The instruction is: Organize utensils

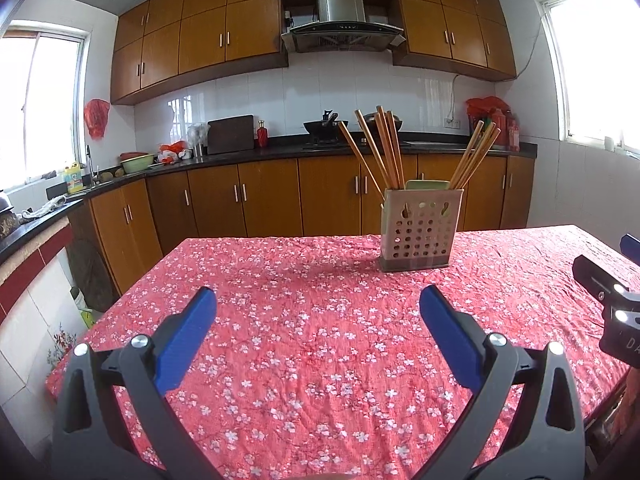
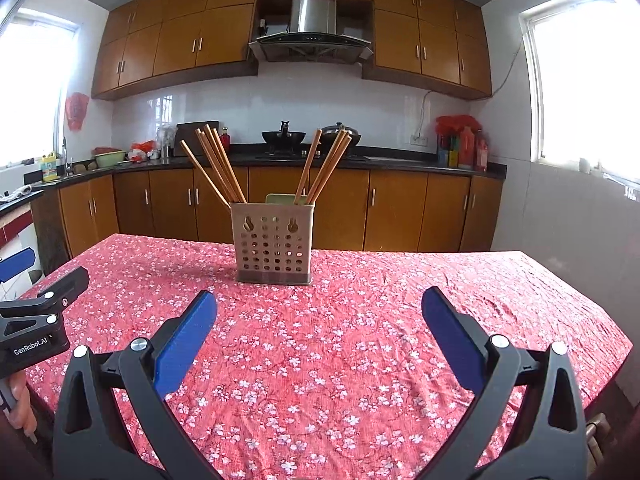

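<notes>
A table draped in a red cloth printed with small white blossoms (image 1: pixel 320 340) fills the lower half of both views. On it stands one beige perforated plastic utensil holder with a dark base (image 2: pixel 273 242), upright, right of centre in the left wrist view and just left of centre in the right wrist view. Long brown wooden chopsticks (image 2: pixel 216 166) lean out of it in two fans: five or so at the left, about four at the right (image 2: pixel 326 166), though overlap makes the count unsure. A pale green flat piece (image 2: pixel 280 198) peeks above the rim between them.

The left gripper (image 1: pixel 318 300) hangs low over the cloth with its two blue pads spread wide, nothing between them. The right gripper (image 2: pixel 319 302) does likewise, jaws wide and empty. Both sit well short of the holder, side by side.
</notes>
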### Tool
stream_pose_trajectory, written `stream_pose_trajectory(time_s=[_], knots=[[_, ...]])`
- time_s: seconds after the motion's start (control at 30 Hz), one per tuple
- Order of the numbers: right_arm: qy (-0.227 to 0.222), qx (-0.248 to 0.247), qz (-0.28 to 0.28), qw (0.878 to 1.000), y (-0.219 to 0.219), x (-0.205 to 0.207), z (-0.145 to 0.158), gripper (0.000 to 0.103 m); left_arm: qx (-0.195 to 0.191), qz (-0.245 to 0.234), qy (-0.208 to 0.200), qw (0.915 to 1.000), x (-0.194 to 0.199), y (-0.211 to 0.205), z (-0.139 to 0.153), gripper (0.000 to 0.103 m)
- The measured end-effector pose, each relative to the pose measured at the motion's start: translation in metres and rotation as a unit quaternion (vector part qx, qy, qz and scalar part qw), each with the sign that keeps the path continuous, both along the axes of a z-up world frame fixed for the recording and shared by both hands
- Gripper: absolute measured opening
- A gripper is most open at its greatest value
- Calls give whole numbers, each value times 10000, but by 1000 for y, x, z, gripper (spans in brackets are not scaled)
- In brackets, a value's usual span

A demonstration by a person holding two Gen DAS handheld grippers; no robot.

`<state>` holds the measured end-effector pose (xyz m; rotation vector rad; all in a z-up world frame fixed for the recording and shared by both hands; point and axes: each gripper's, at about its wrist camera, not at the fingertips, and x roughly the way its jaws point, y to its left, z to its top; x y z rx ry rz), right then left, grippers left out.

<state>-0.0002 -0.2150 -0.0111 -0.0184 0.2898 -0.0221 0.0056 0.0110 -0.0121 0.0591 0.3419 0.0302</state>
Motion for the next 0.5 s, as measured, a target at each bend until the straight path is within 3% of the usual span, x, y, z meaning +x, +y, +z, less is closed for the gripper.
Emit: stream_pose_trajectory(time_s=[0.5], knots=[[221, 181, -55, 9996, -9, 5, -9, 101, -52, -34, 176, 9998, 3, -4, -10, 99]])
